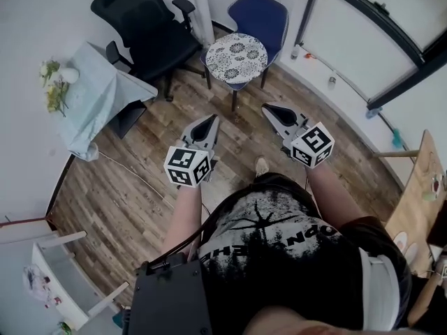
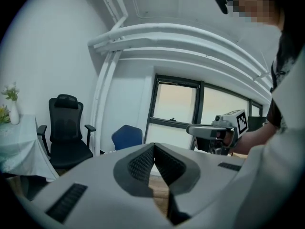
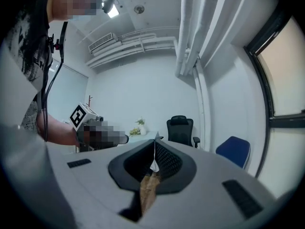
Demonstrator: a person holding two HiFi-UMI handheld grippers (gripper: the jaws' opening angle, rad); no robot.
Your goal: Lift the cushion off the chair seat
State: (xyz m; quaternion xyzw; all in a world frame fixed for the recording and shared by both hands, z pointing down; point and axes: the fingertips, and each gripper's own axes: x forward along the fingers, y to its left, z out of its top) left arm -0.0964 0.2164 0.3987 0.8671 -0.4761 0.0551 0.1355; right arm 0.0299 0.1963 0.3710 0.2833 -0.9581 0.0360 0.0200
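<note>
Shut and empty, the left tongs (image 1: 209, 121) and right tongs (image 1: 271, 109) point toward the round cushion (image 1: 236, 58) on the blue chair (image 1: 262, 12), well ahead, midway between them.

- Left tool (image 2: 153, 147): jaws met at the tips, nothing between them.
- Right tool (image 2: 190, 130): held level at the right in a person's hand (image 2: 228, 138).
- Blue chair (image 2: 127, 137): stood beyond the jaws, beside a dark-framed window (image 2: 177, 109).
- Black office chair (image 2: 66, 137): stood left of it, apart.
- Desk (image 2: 19, 151): cloth-covered, at the left edge, bearing a white vase (image 2: 14, 114) of flowers.
- White pipes (image 2: 190, 35): ran across overhead.
</note>
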